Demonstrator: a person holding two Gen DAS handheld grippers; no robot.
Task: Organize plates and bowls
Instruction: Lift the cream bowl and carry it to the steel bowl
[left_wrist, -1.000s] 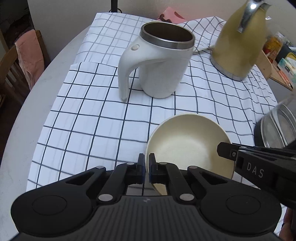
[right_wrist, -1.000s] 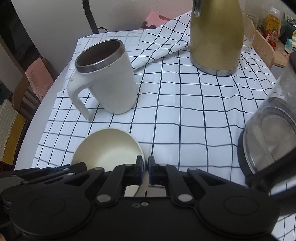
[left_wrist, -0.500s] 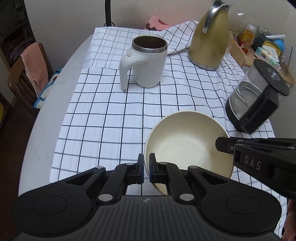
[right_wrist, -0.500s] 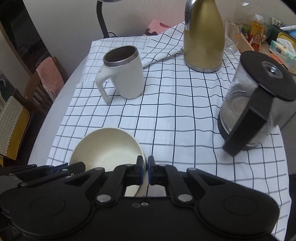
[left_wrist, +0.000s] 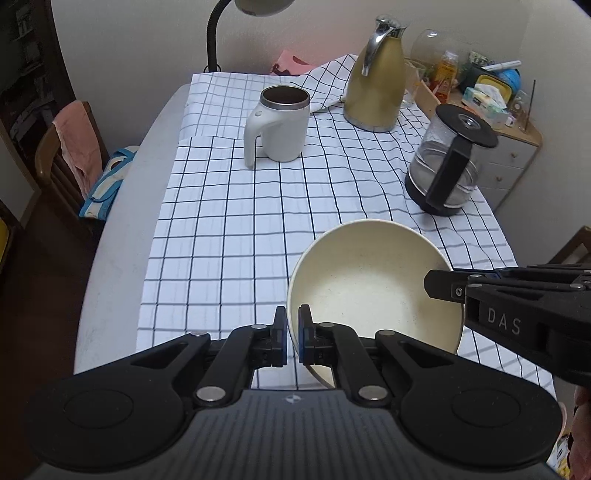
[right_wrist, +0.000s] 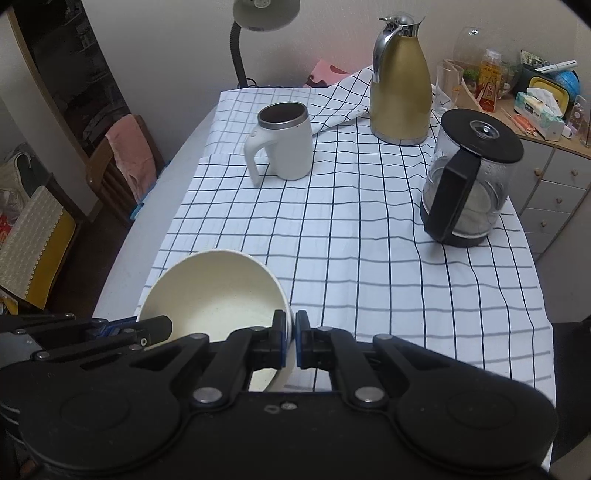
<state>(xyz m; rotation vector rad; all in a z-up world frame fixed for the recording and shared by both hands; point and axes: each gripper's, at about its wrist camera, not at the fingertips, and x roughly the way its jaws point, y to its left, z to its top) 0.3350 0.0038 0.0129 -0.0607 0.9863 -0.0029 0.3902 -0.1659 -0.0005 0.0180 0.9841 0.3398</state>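
Note:
A cream bowl (left_wrist: 369, 288) hangs above the near end of the checked tablecloth (left_wrist: 258, 221), gripped from both sides. My left gripper (left_wrist: 292, 332) is shut on the bowl's left rim. My right gripper (right_wrist: 291, 339) is shut on the right rim of the same bowl (right_wrist: 218, 295). In the left wrist view the right gripper (left_wrist: 443, 288) reaches in from the right over the rim. In the right wrist view the left gripper (right_wrist: 155, 328) comes in from the left. The bowl's underside is hidden.
On the tablecloth (right_wrist: 369, 258) stand a white mug (right_wrist: 284, 144) with a steel rim, a gold thermos jug (right_wrist: 400, 85) and a glass kettle (right_wrist: 469, 184) with a black handle. A wooden chair (left_wrist: 70, 155) with a pink towel stands left; a cluttered drawer cabinet (right_wrist: 546, 177) stands right.
Both grippers have lifted the bowl and drawn it back toward the near table edge; the mug, jug and kettle now look smaller and farther away.

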